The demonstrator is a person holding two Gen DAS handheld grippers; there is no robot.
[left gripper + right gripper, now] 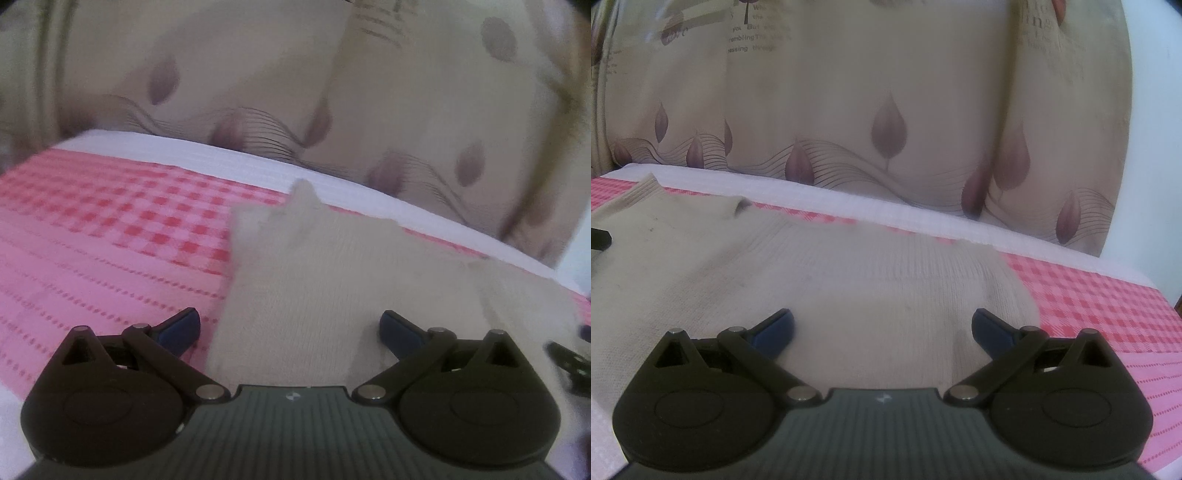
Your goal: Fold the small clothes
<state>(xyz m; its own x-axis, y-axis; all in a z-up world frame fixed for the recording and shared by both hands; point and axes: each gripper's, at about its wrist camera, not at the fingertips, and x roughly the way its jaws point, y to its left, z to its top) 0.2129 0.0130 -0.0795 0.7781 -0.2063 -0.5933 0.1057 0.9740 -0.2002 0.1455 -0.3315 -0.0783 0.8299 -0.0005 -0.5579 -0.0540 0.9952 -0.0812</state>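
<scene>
The beige knit (849, 280) looks soft, light and limp; take it at an edge. Left gripper (290, 330) and right gripper (882, 330), lower centre, both spread wide, empty.

The right claw (882, 328) hangs with jaws spread wide over a beige knitted garment (812, 266) on pink checked cloth (1108, 302).

Matt ribbed knit garment (812, 266), woven checked cloth (92, 221)

I see one small beige knit garment (325, 280) lying flat on the pink checked cloth (110, 229), ribbed texture, far edge rumpled with a raised corner, faint dirt specks; right view shows its rounded end (997, 291)
</scene>
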